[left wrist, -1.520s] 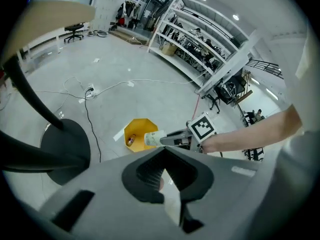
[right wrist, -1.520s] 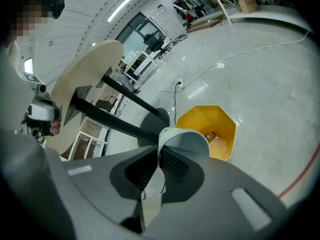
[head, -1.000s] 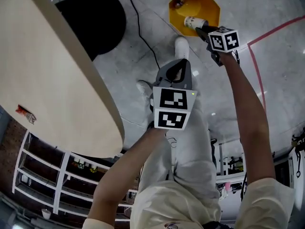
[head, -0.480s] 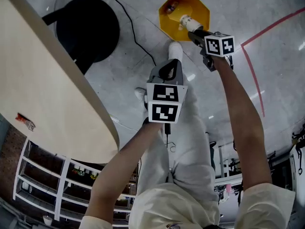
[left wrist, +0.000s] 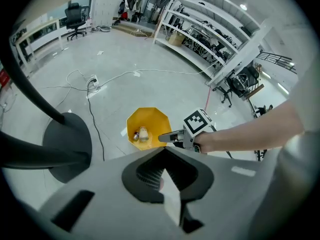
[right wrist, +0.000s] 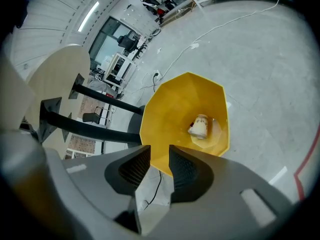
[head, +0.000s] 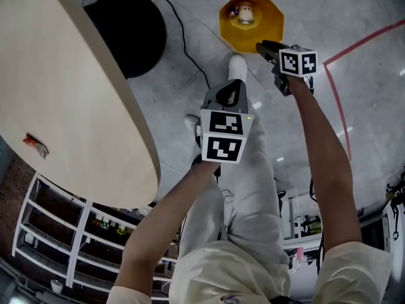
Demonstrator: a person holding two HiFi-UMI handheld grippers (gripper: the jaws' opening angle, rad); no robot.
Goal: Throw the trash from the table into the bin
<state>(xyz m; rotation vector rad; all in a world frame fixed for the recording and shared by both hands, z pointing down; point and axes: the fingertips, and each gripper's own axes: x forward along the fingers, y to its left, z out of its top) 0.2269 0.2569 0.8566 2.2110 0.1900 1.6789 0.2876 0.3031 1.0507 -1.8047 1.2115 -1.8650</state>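
A yellow eight-sided bin (head: 271, 10) stands on the grey floor. Inside it lies a pale paper cup (head: 245, 12) on its side, beside another small piece of trash (head: 233, 7). My right gripper (head: 263, 45) hovers just this side of the bin's rim. Its jaws have just been opening and now stand a little apart with nothing between them. In the right gripper view the cup (right wrist: 200, 126) rests low in the bin (right wrist: 172, 106), beyond my right gripper (right wrist: 159, 155). My left gripper (head: 232, 85) hangs over the person's leg with its jaws together; I see nothing in it.
The pale wooden table (head: 69, 106) fills the left, with a small red scrap (head: 35, 145) near its far edge. A black round base (head: 130, 27) and a black cable (head: 183, 40) lie left of the bin. Red floor tape (head: 342, 97) runs on the right.
The cup was held in my right gripper over the bin; it now lies inside the bin. The right jaws have parted and that gripper has drawn back a little from the bin.
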